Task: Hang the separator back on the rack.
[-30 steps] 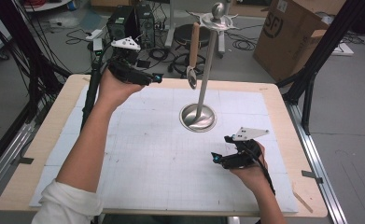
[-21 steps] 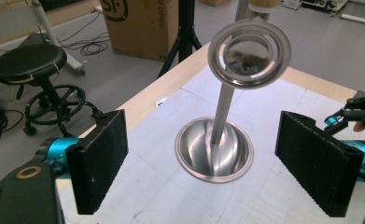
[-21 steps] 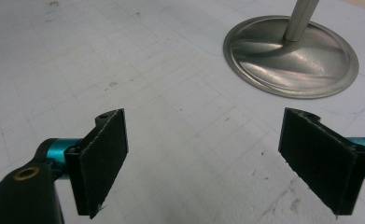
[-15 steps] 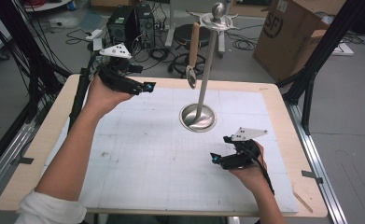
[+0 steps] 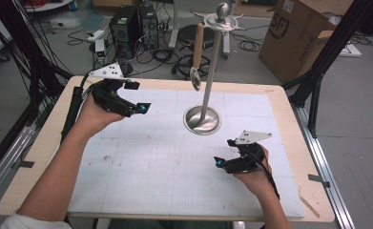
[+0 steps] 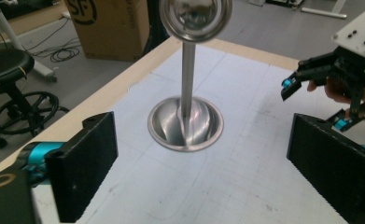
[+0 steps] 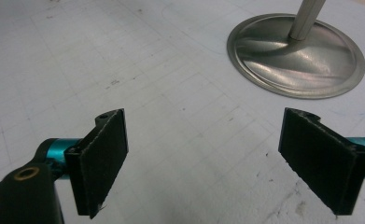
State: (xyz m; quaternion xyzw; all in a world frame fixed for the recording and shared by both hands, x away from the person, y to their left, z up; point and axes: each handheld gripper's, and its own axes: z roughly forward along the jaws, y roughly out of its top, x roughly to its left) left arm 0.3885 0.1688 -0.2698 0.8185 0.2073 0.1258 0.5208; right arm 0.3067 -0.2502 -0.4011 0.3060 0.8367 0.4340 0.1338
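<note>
Currently two hand-held grippers are over the desk [image 5: 41,157], one per hand. The left hand-held gripper [image 5: 135,98] hangs above the far left part of the desk, jaws spread with nothing between them; they have just been opening. The right hand-held gripper [image 5: 224,155] sits low over the near right part, jaws also spread and empty (its own view looks between the two black pads straight onto bare mat).

Count of things: one metal stand [image 5: 208,81], made up of a round dish-shaped base, a slim upright pole and a ball-topped cap. One spoon with a wooden handle [image 5: 197,57] hangs from the cap, bowl downward, just beside the pole and clear of the base. The stand is at the middle of the far half of the desk, between the two grippers and apart from both. In the left gripper view the stand's base [image 6: 186,122] lies ahead between the jaws, with the right hand-held gripper [image 6: 318,100] farther off.

Surface: one white gridded mat [image 5: 174,167] covers most of the light wooden desk top, with faint smudges. Room: grey floor, one cardboard box [image 5: 296,36], one black stool [image 5: 193,36], computer cases [image 5: 131,24], loose cables, black frame struts at the sides.
</note>
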